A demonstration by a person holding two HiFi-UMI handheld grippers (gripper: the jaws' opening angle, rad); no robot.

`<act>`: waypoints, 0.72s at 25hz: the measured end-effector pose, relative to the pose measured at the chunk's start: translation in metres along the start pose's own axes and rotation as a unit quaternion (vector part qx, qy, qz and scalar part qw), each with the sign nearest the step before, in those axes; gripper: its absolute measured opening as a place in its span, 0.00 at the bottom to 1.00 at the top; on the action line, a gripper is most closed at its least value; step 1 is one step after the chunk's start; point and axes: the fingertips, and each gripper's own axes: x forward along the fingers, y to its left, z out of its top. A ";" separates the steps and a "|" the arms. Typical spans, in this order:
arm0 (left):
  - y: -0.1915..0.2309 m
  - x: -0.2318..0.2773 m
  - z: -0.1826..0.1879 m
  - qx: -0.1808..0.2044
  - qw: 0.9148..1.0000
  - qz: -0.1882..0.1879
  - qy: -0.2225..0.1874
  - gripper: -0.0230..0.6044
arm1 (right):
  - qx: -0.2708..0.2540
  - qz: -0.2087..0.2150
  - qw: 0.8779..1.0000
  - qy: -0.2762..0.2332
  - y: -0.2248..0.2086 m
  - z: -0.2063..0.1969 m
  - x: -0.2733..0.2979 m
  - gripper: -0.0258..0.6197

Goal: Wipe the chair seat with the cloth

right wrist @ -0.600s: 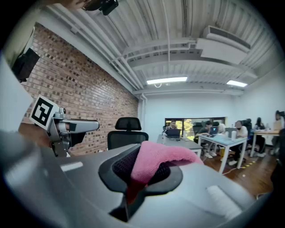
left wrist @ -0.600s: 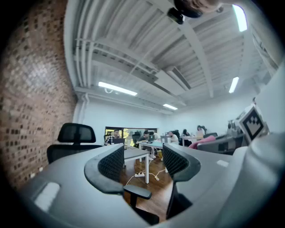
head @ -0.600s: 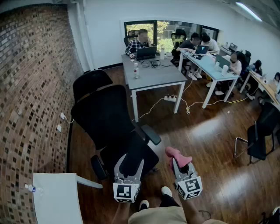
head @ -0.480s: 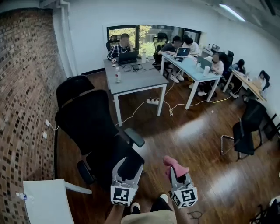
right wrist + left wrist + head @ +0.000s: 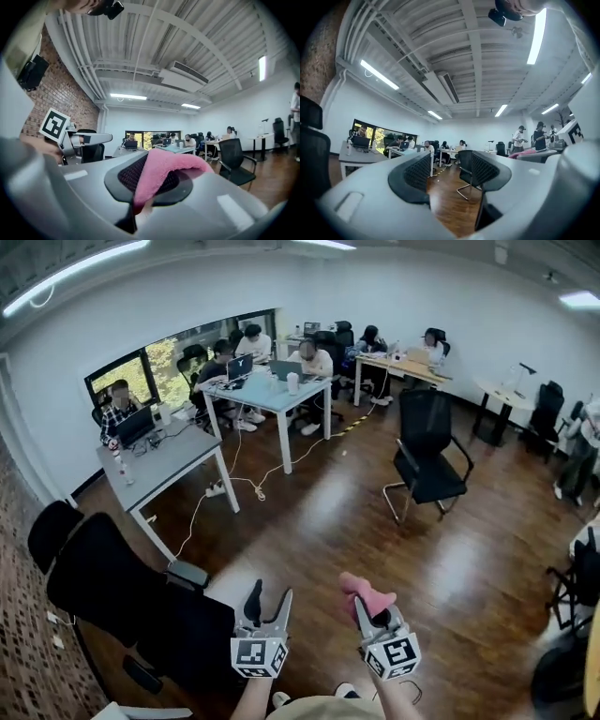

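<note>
Jaws of the right gripper (image 5: pixel 154 187): closed on the cloth (image 5: pixel 165 171). The cloth is pink, folded over the top of the pads, and bunches out past the tips.

Jaws of the left gripper (image 5: pixel 451 174): apart, nothing between them.

Head view: both grippers are held side by side at the bottom centre, tips pointing away from the person, with the marker cubes nearest the camera.

The chair (image 5: pixel 112 582) is black and high-backed. It stands at the left edge of the floor (image 5: pixel 319 521), beside the brick wall (image 5: pixel 19 615). Its seat (image 5: pixel 187 634) lies just left of the left gripper and partly under it.

The cloth is in the air to the right of the seat, apart from it, over bare floor.

Farther off are a grey desk (image 5: pixel 173 451) and a second black chair, the spare (image 5: pixel 427 460), standing alone mid-floor. People sit at desks along the window.
</note>
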 end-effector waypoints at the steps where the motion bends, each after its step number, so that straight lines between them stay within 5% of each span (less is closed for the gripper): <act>1: -0.017 0.014 -0.002 -0.007 1.000 -0.011 0.001 0.44 | 0.005 -0.011 1.000 0.000 -0.019 0.000 -0.011 0.07; 6: -0.088 0.052 -0.013 -0.002 0.998 -0.055 0.019 0.44 | 0.034 -0.059 0.998 0.009 -0.089 -0.015 -0.054 0.07; 12: -0.098 0.105 -0.035 -0.009 0.997 -0.071 0.038 0.44 | 0.049 -0.078 0.996 0.020 -0.130 -0.033 -0.043 0.07; 18: -0.132 0.200 -0.041 0.002 0.986 -0.163 0.032 0.44 | 0.043 -0.150 0.988 0.010 -0.191 -0.023 -0.018 0.07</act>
